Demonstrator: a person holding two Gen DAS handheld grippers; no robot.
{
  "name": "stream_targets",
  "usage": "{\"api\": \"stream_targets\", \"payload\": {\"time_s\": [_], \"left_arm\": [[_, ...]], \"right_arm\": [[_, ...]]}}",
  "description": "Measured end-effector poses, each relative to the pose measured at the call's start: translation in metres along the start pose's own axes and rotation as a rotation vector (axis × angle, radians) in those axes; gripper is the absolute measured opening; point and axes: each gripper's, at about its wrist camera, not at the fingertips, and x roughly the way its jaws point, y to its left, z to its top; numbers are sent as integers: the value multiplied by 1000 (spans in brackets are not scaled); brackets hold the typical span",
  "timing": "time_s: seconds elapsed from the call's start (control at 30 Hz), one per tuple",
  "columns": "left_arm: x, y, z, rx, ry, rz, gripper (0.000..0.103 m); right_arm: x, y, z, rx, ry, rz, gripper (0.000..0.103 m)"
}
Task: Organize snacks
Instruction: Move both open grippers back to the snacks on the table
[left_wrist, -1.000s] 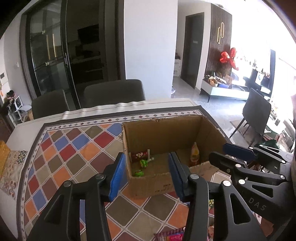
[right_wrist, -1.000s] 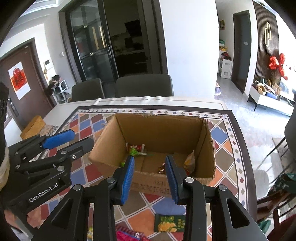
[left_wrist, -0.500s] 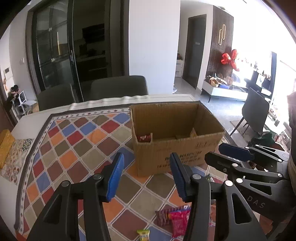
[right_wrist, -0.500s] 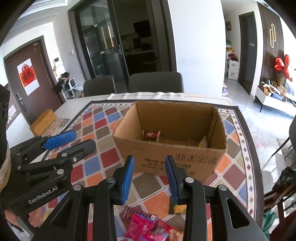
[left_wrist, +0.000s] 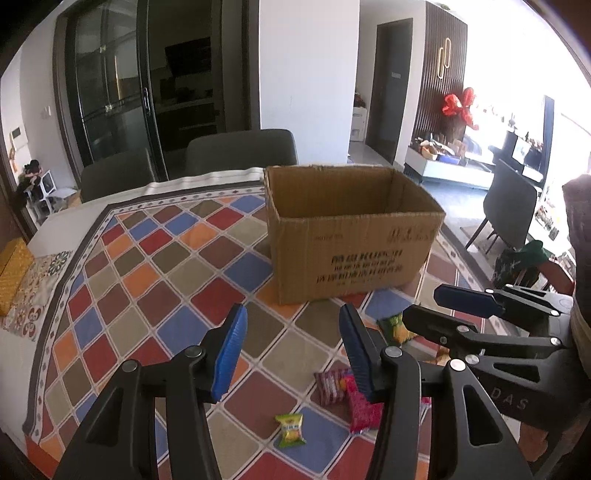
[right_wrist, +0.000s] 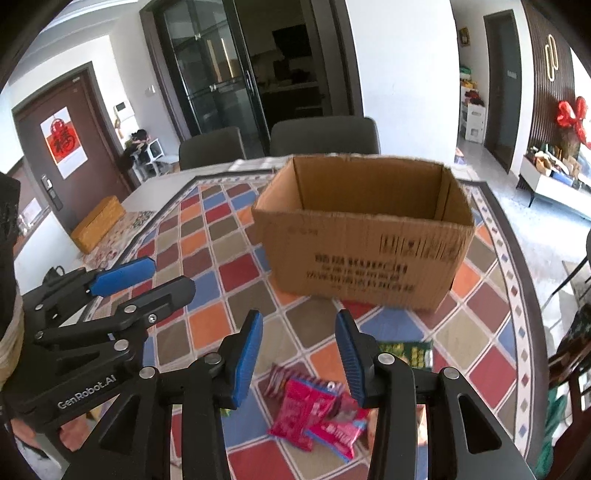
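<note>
An open cardboard box (left_wrist: 351, 243) stands on the diamond-patterned tablecloth, also in the right wrist view (right_wrist: 364, 247). Its inside is hidden from here. Loose snacks lie on the cloth in front of it: red-pink packets (right_wrist: 314, 413) (left_wrist: 360, 404), a small green packet (left_wrist: 290, 429) and a dark green bag (right_wrist: 408, 354) (left_wrist: 394, 326). My left gripper (left_wrist: 291, 350) is open and empty, above the cloth near the small green packet. My right gripper (right_wrist: 299, 358) is open and empty, hovering over the red-pink packets.
Two grey chairs (left_wrist: 240, 151) stand behind the table. A yellow box (right_wrist: 98, 223) sits on a patterned mat at the table's left edge. Another grey chair (left_wrist: 511, 206) stands off the table's right side. The tablecloth (left_wrist: 155, 266) reaches the near edge.
Both grippers have pulled back from over the box and dropped lower. The box inside is now out of sight and the loose snacks on the cloth have come into view.
</note>
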Motion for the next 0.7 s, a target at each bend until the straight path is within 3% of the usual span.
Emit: {"api": "stream_targets", "payload": {"time_s": [0.7], "left_arm": [[23, 9, -65, -52, 138, 3, 52]], "right_arm": [[38, 10, -57, -10, 185, 23, 42]]}}
